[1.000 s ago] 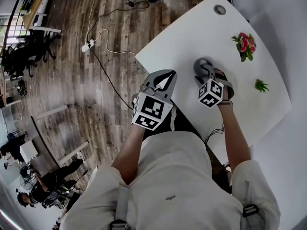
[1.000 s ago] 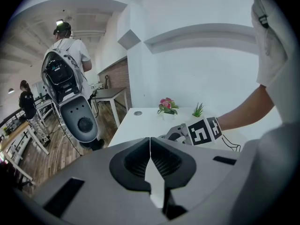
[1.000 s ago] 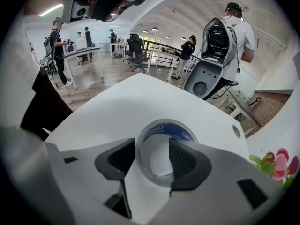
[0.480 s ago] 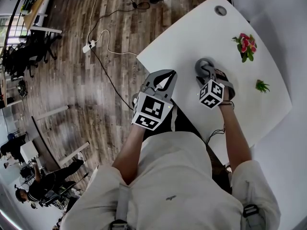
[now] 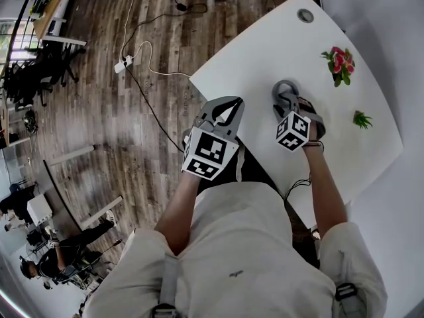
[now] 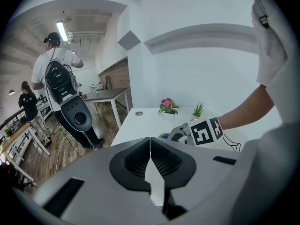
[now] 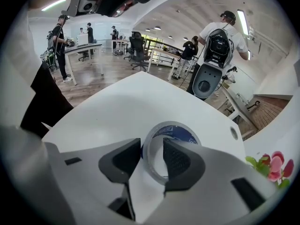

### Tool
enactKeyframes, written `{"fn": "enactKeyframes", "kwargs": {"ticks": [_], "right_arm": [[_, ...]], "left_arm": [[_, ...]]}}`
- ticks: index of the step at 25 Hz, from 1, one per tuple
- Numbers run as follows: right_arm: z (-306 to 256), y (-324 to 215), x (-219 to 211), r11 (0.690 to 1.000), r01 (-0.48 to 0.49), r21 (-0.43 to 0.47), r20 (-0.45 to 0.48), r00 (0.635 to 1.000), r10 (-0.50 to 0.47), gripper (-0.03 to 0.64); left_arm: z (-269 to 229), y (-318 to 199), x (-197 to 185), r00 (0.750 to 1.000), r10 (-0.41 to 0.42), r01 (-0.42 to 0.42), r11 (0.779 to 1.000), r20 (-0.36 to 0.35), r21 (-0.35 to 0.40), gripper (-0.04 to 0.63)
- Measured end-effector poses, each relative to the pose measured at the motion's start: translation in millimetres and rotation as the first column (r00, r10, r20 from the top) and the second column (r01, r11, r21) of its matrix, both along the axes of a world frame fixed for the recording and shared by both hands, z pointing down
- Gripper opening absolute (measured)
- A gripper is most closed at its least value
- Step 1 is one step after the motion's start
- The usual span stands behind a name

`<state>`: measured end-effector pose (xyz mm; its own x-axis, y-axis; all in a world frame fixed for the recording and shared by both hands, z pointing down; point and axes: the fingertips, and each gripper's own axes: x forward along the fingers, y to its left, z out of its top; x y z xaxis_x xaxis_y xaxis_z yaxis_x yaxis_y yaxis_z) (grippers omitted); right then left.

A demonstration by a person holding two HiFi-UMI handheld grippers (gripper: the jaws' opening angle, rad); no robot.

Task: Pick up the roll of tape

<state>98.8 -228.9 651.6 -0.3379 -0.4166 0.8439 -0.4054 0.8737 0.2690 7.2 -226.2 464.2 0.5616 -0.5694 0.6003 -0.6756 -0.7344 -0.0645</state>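
Observation:
The roll of tape (image 7: 178, 131), grey with a blue core, lies flat on the white table (image 5: 265, 52). In the head view the roll of tape (image 5: 283, 88) shows just beyond my right gripper (image 5: 286, 102). My right gripper (image 7: 152, 146) points steeply down over the roll. Its jaws have just been closing. They straddle the roll's near wall, one pad outside and one inside the ring, with a gap still showing. My left gripper (image 6: 150, 142) is shut on nothing. In the head view my left gripper (image 5: 227, 105) hangs by the table's near edge.
A pot of pink flowers (image 5: 339, 61) and a small green plant (image 5: 361, 118) stand right of the tape. A round cable hole (image 5: 305, 15) is at the table's far corner. A white cable and power strip (image 5: 122, 63) lie on the wooden floor. People stand in the background.
Neither gripper has shifted and the tape roll lies in the same spot. Only the people in the background have moved.

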Motion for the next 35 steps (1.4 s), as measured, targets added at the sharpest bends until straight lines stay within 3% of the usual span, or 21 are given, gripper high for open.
{"fn": "enactKeyframes", "kwargs": {"ticks": [9,25,35], "right_arm": [[-4.7,0.5,2.7,0.999,-0.038,0.009,0.026,0.999,0.038,0.09],[-7.5,6.5,3.3,0.994,-0.109,-0.023,0.083,0.99,0.111,0.054],[-33.4,18.7,-3.6,0.986,-0.164,0.035,0.095,0.983,0.16,0.051]], "left_arm": [[-2.1,5.1,1.6,1.0,0.008,-0.008,1.0,0.004,0.002,0.02],[-10.9,20.2,-7.7,1.0,-0.005,0.005,1.0,0.019,0.024,0.02],[-18.7,24.0,-9.7,0.999,0.037,-0.037,0.998,0.0,0.044,0.02]]}}
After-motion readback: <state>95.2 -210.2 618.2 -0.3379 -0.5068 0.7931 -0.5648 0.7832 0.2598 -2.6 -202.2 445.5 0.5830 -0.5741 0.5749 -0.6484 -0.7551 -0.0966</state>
